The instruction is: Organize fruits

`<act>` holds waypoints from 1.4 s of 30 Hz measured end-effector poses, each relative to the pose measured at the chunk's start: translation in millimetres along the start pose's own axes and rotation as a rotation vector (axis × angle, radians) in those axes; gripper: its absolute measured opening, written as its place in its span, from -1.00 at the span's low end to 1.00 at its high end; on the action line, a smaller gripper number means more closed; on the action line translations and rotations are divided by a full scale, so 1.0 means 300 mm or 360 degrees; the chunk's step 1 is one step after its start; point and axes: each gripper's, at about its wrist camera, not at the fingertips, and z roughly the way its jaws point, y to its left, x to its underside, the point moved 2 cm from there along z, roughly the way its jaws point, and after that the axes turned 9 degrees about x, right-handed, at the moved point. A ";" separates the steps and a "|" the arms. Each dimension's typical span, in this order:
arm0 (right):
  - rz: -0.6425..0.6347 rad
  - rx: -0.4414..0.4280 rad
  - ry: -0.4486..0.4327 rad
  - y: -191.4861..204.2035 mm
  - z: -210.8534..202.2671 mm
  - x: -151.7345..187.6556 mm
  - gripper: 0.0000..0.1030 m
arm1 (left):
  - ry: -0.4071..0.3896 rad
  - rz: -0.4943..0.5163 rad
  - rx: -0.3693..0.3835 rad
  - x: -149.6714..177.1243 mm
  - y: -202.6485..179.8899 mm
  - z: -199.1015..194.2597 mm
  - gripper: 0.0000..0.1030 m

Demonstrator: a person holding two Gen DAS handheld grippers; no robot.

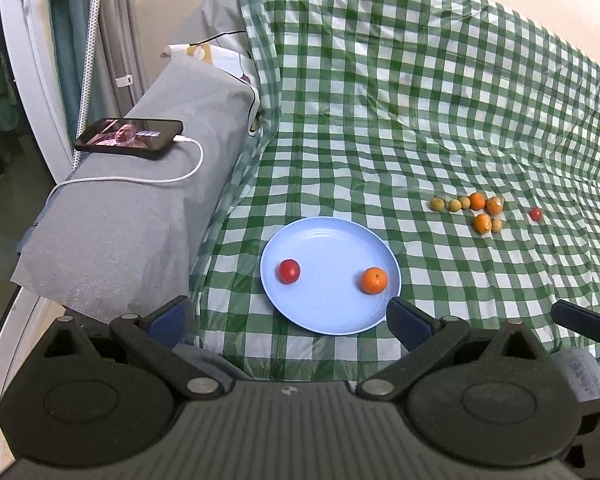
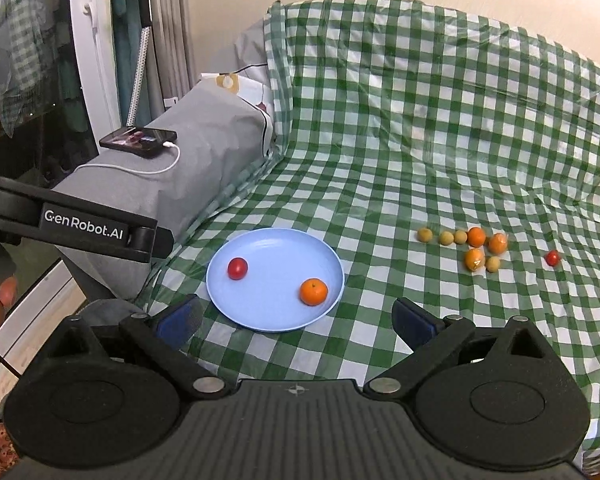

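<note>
A light blue plate (image 1: 332,316) (image 2: 268,316) lies on the green checked cloth and holds a red tomato (image 1: 289,271) (image 2: 237,268) and an orange (image 1: 373,280) (image 2: 313,291). To its right on the cloth lies a cluster of several oranges (image 1: 477,201) (image 2: 476,236) and small yellow-green fruits (image 1: 437,203) (image 2: 425,235). A lone red tomato (image 1: 535,213) (image 2: 553,257) lies further right. My left gripper (image 1: 288,322) is open and empty, just in front of the plate. My right gripper (image 2: 296,320) is open and empty, in front of the plate's near right edge.
A grey padded armrest (image 1: 140,216) (image 2: 188,160) at the left carries a phone (image 1: 130,137) (image 2: 139,141) with a white cable. The cloth rises up a backrest (image 1: 420,40) behind. The left gripper's body (image 2: 80,228) reaches in from the left of the right wrist view.
</note>
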 end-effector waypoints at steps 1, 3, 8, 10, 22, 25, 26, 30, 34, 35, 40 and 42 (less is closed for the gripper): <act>0.0003 0.0001 -0.0006 -0.001 -0.004 0.000 0.95 | -0.0002 0.0005 0.0000 0.001 -0.003 -0.003 0.99; 0.0009 0.0005 -0.0016 -0.001 -0.011 0.001 0.95 | -0.0009 0.0017 0.0003 0.004 -0.009 -0.010 0.99; 0.0013 0.0006 -0.0025 -0.003 -0.020 0.003 0.95 | -0.0012 0.0029 0.0008 0.005 -0.012 -0.014 0.99; 0.0010 0.0004 -0.0025 -0.004 -0.021 0.001 0.95 | -0.0008 0.0028 0.0007 0.005 -0.011 -0.014 0.99; 0.0010 -0.0004 -0.0008 -0.002 -0.010 0.000 0.95 | 0.0022 0.0024 0.0002 0.006 -0.009 0.001 0.99; 0.0020 -0.0008 0.0004 -0.007 0.001 0.003 0.95 | 0.0041 0.0026 0.0000 0.003 -0.011 0.015 0.99; 0.0024 -0.0010 0.0008 -0.008 0.006 0.003 0.95 | 0.0048 0.0026 0.0003 0.001 -0.011 0.022 0.99; 0.0053 -0.0014 0.0024 -0.020 0.025 0.005 0.95 | 0.0075 0.0016 0.0033 -0.013 -0.019 0.047 0.99; 0.0127 0.0015 0.0035 -0.059 0.055 0.003 0.95 | 0.0086 0.0034 0.0027 -0.046 -0.041 0.080 0.99; 0.0148 0.0028 0.0037 -0.073 0.064 0.003 0.95 | 0.0090 0.0041 0.0026 -0.057 -0.050 0.091 0.99; 0.0270 0.0136 0.0056 -0.194 0.137 0.006 0.95 | 0.0127 0.0090 0.0048 -0.115 -0.109 0.182 0.99; 0.0322 0.0186 0.0070 -0.251 0.175 0.014 0.95 | 0.0160 0.0112 0.0067 -0.142 -0.141 0.243 0.99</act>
